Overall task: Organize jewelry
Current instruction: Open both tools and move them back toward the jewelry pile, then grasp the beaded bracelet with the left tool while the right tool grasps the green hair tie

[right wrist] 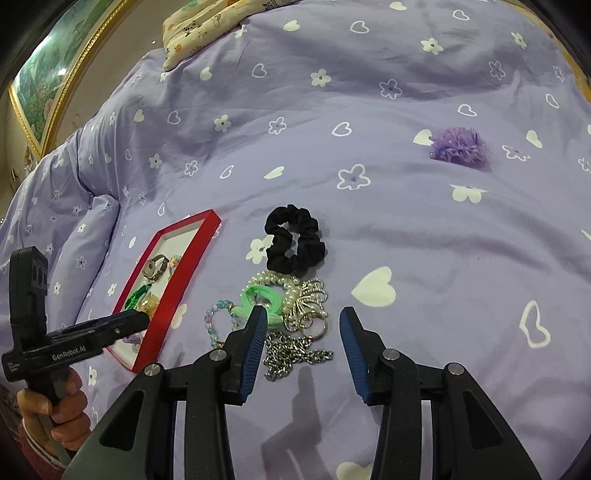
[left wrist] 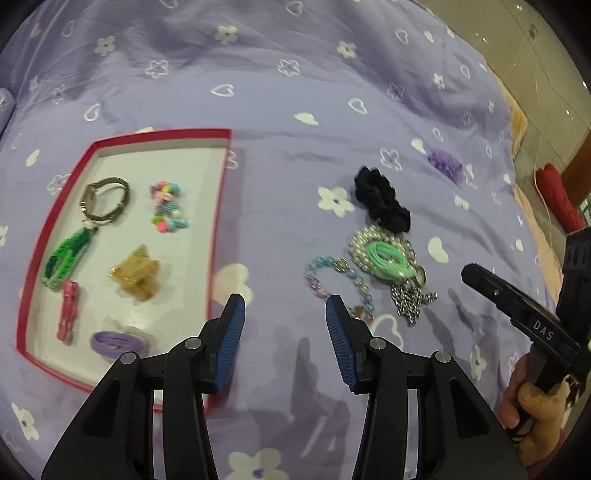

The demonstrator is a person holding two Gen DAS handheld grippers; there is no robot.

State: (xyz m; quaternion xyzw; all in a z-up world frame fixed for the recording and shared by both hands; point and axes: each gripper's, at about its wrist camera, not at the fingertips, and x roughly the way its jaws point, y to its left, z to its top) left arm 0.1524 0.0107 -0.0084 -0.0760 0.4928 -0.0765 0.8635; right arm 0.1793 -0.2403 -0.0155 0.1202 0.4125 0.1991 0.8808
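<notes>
A red-rimmed tray (left wrist: 221, 184) lies on the purple bedspread, holding a watch (left wrist: 107, 199), a green band (left wrist: 62, 258), a bead cluster (left wrist: 168, 206), an amber clip (left wrist: 135, 275), a pink clip (left wrist: 68, 310) and a purple hair tie (left wrist: 116, 343). To its right lies a pile: black scrunchie (left wrist: 382, 199), pearl strand (left wrist: 360, 243), mint hair tie (left wrist: 388, 258), pastel bead bracelet (left wrist: 332, 273), silver chain (left wrist: 410, 302). My left gripper (left wrist: 285, 314) is open and empty, between tray and pile. My right gripper (right wrist: 303, 328) is open and empty, hovering over the silver chain (right wrist: 295, 354).
A purple ruffled scrunchie (right wrist: 460, 147) lies apart at the far right of the bed. A patterned pillow (right wrist: 207, 26) lies at the head of the bed. The bed's right edge and the floor (left wrist: 546, 74) show beyond the pile.
</notes>
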